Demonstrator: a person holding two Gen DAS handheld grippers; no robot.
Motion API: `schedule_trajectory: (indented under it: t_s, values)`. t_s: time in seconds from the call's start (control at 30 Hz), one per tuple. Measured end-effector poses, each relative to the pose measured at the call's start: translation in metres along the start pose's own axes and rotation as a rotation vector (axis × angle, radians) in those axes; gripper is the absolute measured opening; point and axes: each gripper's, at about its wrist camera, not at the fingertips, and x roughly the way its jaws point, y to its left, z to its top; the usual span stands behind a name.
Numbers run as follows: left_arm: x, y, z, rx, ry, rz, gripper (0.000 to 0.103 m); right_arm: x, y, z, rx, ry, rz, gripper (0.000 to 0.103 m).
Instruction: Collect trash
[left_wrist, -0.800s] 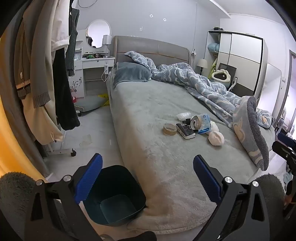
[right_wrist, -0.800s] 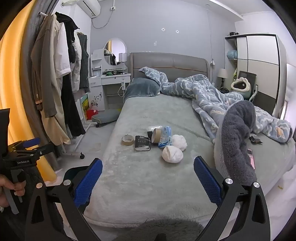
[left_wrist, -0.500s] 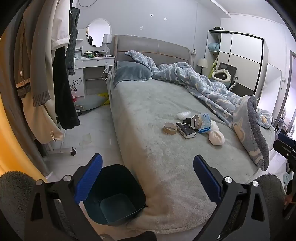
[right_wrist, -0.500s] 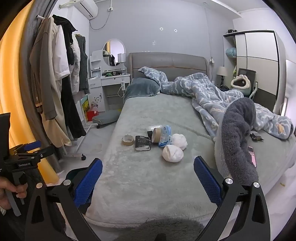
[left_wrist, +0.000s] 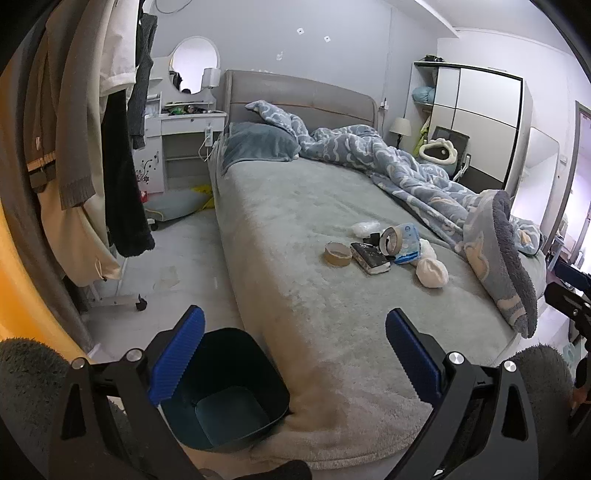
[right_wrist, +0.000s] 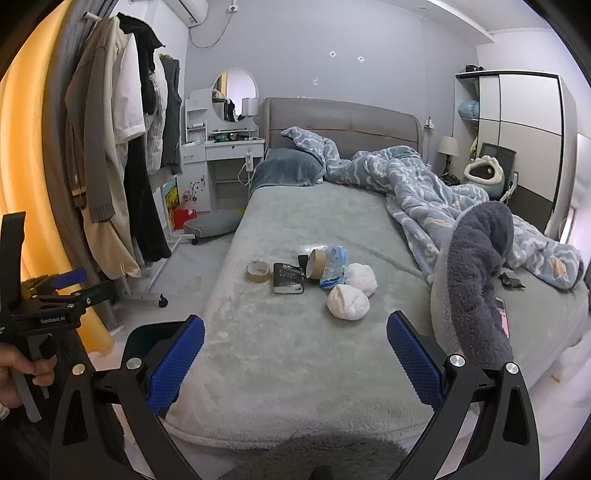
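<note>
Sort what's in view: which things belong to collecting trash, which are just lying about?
Job:
white crumpled wads
plastic wrapper
tape rolls
dark bin

Lying about:
black notebook
tissue pack
phone
blue duvet
hanging clothes

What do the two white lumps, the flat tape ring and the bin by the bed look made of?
White lumps: crumpled tissue or paper, matte with creased folds, probably. Tape ring: brown cardboard core with a thin layer of tan tape, slightly glossy. Bin: dark teal plastic, judging by smooth walls and a soft sheen.
</note>
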Motion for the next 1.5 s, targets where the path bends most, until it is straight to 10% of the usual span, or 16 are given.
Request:
schedule_trajectory:
  t_s: [1.5]
  values:
    - [0.014, -0.003, -0.019, 0.085, -0.032, 0.053, 0.100, 0.010, 0.014, 0.003, -0.065, 0.023, 0.033, 0.100]
